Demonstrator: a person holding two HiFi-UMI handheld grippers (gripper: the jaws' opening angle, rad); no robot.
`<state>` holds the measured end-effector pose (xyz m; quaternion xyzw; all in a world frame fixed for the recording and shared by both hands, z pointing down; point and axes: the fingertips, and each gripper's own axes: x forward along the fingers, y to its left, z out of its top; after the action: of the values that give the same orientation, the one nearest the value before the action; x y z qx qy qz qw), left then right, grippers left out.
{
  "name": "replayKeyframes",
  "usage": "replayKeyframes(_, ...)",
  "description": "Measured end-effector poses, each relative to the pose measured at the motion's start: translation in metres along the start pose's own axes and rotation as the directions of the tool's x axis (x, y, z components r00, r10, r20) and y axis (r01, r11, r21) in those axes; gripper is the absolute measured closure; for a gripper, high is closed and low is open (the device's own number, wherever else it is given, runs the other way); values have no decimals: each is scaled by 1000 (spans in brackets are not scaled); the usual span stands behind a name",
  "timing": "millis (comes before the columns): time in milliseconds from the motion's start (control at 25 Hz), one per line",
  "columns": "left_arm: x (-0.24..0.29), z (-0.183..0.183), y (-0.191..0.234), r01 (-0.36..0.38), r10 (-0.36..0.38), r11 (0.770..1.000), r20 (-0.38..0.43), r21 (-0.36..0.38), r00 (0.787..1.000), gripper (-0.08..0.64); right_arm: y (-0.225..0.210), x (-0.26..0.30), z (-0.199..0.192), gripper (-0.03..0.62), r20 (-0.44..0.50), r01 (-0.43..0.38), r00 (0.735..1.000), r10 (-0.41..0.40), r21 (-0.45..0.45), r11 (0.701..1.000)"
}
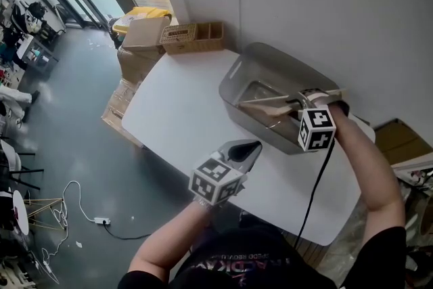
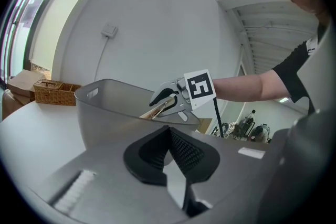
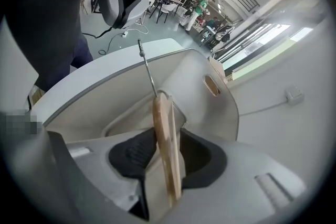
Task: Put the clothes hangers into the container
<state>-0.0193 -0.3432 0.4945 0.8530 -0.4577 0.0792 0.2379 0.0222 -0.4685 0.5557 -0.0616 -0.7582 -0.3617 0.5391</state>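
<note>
Wooden hanger (image 3: 163, 123) sits loose between wide-spread jaws of the right claw (image 3: 168, 157) above the container (image 1: 270, 61); left claw (image 2: 169, 149) closed.

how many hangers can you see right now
1: a wooden hanger between the open jaws of the right gripper, over the grey container. It might be two stacked together, and more could lie hidden inside the container.

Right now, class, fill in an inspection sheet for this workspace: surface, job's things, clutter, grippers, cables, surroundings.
Surface: white table.
Job's things: wooden hanger above the grey container.
Clutter: wicker basket at the table's far end.
Grippers: right gripper open, hanger between its jaws; left gripper shut, empty.
Cables: black cable trailing from the right gripper; white cable on the floor.
Surroundings: cardboard boxes, white wall.
</note>
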Motion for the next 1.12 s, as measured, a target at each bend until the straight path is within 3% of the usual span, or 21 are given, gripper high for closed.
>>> replayKeyframes(200,-7,-2,-2,9,-9,1000,9,5,1000,555,3,-11,3,454,-4,11,1000,-11,24,1000)
replayKeyframes(400,-17,-3,-4,27,-27,1000,20,15,999,555,-2,-37,18,454,23,99,995,-101,79,992)
replayKeyframes(520,-25,-1,-11,52,-53,998,29,26,998,555,-10,-59,29,455,33,172,983,-179,160,972)
replayKeyframes(600,-34,-2,-16,70,-71,997,30,37,997,555,-14,-75,39,456,55,210,971,-233,266,941)
replayKeyframes(720,-53,-6,-21,99,-101,994,22,55,995,555,-17,-105,59,481,100,223,946,-309,493,841)
replayKeyframes(840,-76,-8,-25,124,-125,990,16,67,992,555,-15,-134,85,589,174,143,908,-382,727,671)
replayKeyframes(880,-83,-9,-26,133,-134,989,15,72,991,555,-13,-143,93,589,195,106,892,-409,787,607)
replayKeyframes(1000,-104,-13,-32,162,-163,983,12,83,987,555,-2,-164,114,589,222,21,841,-494,898,439)
replayKeyframes(1120,-127,-20,-36,189,-190,979,8,83,982,555,15,-177,137,589,210,-24,803,-559,947,321)
